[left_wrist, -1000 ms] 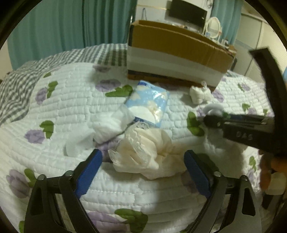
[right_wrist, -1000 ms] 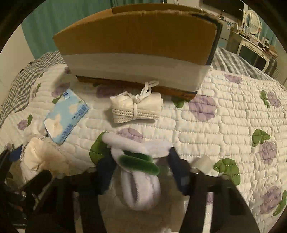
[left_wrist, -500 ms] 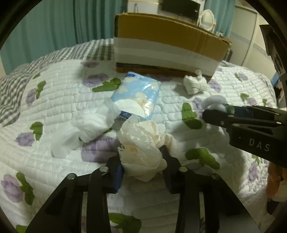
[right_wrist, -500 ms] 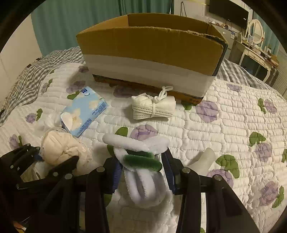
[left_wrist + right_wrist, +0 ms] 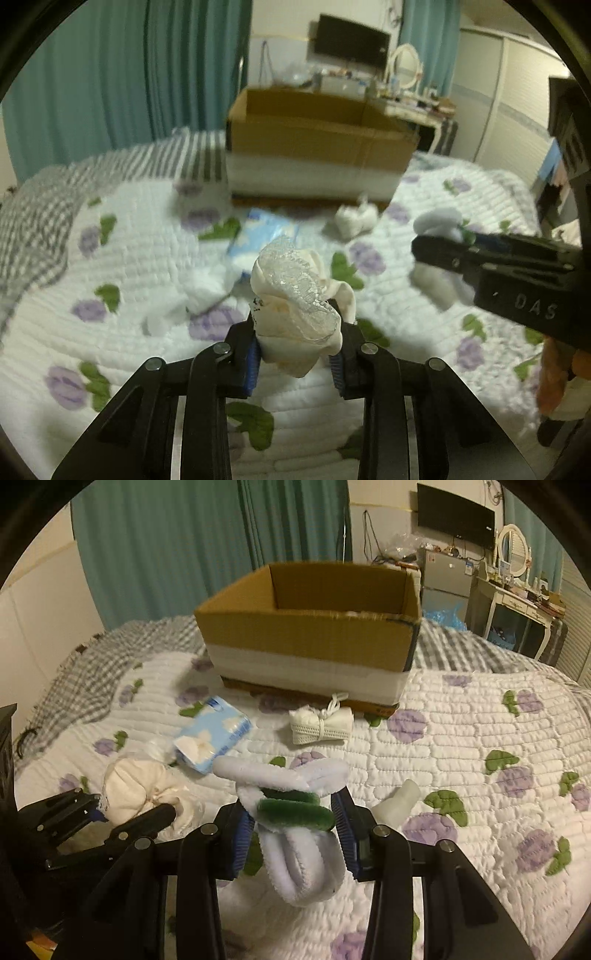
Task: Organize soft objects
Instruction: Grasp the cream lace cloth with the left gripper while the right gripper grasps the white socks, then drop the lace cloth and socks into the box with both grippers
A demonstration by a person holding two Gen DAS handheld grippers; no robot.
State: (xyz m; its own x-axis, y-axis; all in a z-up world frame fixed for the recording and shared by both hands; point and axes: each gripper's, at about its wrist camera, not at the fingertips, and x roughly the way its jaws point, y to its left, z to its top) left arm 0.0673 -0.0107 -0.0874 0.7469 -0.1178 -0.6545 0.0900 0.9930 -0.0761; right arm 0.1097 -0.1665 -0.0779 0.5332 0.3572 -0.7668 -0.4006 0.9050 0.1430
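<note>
The cream cloth bundle (image 5: 295, 314) with a lacy edge sat low in the center of the left wrist frame, pinched between the 2 blue pads of the left gripper (image 5: 295, 354) and held clear of the quilt (image 5: 129, 258). In the right wrist frame the same bundle (image 5: 136, 790) showed at lower left, clamped by the left gripper (image 5: 122, 812).

The white and green fuzzy item (image 5: 291, 812) filled the lower center of the right wrist frame, squeezed between the pads of the right gripper (image 5: 293, 830), its white loops hanging below the fingers. From the left wrist view the right gripper (image 5: 439, 247) entered at the right edge with a white tuft of that item (image 5: 437, 221) at its tip.

On the quilt, a light blue tissue pack (image 5: 212, 734) lay left of center, and a white rolled cloth tied with a cord (image 5: 321, 727) lay just in front of the cardboard box (image 5: 314, 642), which stood open in the upper center. A small white piece (image 5: 397, 799) rested on the quilt right of the right gripper. Crumpled white tissue (image 5: 199, 295) lay blurred left of the cream bundle in the left wrist frame. Teal curtains (image 5: 166, 546) hung across the upper left.
</note>
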